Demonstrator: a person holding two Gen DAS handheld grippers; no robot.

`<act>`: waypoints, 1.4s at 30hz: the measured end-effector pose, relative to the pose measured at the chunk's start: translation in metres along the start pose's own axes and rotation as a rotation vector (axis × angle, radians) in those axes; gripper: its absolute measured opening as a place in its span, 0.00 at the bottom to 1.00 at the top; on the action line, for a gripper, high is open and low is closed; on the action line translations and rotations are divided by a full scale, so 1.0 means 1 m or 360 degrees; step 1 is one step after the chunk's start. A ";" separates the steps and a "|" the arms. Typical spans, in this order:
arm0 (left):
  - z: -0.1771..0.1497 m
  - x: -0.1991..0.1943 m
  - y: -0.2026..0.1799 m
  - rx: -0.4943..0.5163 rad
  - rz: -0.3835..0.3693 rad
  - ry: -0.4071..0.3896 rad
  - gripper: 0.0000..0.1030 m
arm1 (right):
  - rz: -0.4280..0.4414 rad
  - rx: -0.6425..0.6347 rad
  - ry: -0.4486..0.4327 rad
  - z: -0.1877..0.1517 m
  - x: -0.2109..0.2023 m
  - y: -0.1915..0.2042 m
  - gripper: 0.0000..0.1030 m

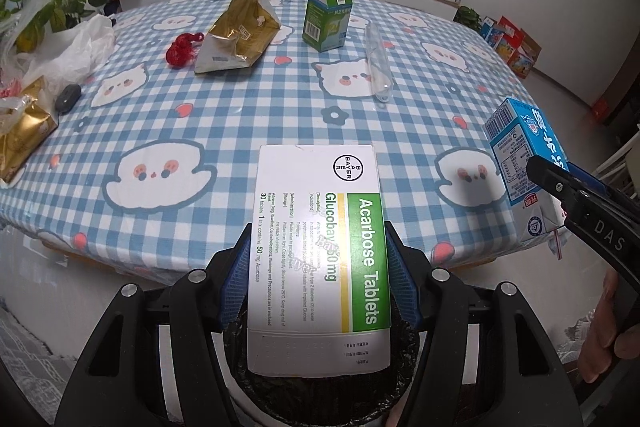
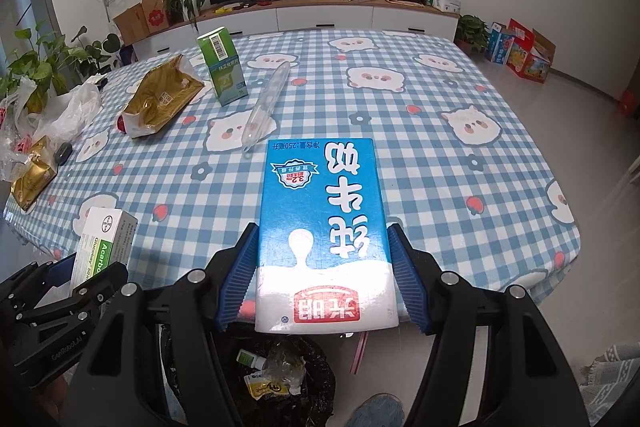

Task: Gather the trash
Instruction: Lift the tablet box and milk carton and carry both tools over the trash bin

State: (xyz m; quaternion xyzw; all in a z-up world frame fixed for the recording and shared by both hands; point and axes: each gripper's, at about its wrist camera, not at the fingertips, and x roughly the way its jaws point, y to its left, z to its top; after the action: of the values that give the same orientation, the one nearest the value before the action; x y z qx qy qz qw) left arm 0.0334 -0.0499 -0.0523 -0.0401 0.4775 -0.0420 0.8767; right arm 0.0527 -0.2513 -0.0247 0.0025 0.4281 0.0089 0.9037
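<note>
The left gripper (image 1: 318,275) clenched the tablet box (image 1: 318,259), long axis toward 12 o'clock, above the bin (image 1: 320,399). The right gripper (image 2: 322,279) clenched the milk carton (image 2: 322,235), likewise pointing 12 o'clock.

My left wrist camera looks forward along my left gripper (image 1: 318,275) from just off the near edge of the table (image 1: 240,115), angled slightly down, close up. My right wrist camera does likewise along my right gripper (image 2: 322,279). Both views share the checked tabletop, the TV wall beyond, and each other's gripper at the frame edge.
</note>
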 end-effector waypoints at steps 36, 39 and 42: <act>-0.108 -0.001 -0.008 0.0029 0.0007 0.0112 0.58 | -0.0067 0.0043 0.0153 -0.124 -0.009 -0.023 0.60; -0.115 0.003 -0.008 0.0003 -0.0015 0.0118 0.58 | -0.0060 0.0065 0.0169 -0.133 -0.004 -0.022 0.60; -0.125 0.015 -0.010 0.0004 -0.0010 0.0156 0.58 | -0.0063 0.0053 0.0209 -0.141 0.005 -0.021 0.60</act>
State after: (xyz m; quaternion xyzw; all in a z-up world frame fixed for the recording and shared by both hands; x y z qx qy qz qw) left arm -0.0638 -0.0651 -0.1318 -0.0384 0.5195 -0.0472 0.8523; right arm -0.0522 -0.2722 -0.1182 0.0084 0.4865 -0.0160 0.8735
